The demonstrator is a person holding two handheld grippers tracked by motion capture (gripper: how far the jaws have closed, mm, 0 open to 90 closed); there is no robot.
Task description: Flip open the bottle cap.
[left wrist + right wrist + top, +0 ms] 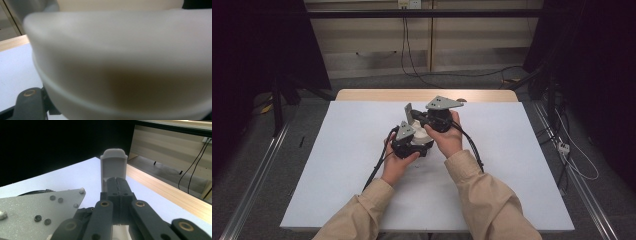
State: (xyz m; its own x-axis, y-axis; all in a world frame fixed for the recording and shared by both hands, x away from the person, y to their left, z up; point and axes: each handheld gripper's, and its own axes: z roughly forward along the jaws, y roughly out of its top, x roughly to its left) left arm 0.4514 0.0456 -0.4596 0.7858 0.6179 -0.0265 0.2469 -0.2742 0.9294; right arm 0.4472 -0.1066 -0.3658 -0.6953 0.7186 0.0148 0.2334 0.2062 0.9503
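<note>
A: Nearest the lens, in the left gripper view, a blurred cream-white body (125, 65) takes up almost the whole frame, with a strip of the surface (12, 72) at the left. What is it?

B: A white plastic piece, too close there to read its form. From the high view it sits between the two hands, low over the middle of the white surface (337, 150). The left gripper (412, 142) is pressed right against it; its jaws are hidden, but they appear clenched nearly tight, so I judge it is gripping an edge of the piece.

A: And the right gripper (419, 119)?

B: Its own view is clear. The two black jaws stand closed together on the lower end of a white upright tab (113, 166), a flat channel-shaped part with a rounded top. The tab rises straight past the jaw tips, its long axis in line with the gripper.

A: Are tab and body one thing?

B: I cannot tell. In the high view the tab (408, 112) stands up at the far side of the white piece (419, 136), touching or very close to it.

A: So what does the next move hinge on?

B: The right gripper lies beyond and slightly above the left, with the piece between them. The tab's long axis points up and away from the person, so any pulling or seating should likely run along that line while the left hand (394, 165) steadies the body. The right hand (449, 137) is the nearer one to the tab.
</note>
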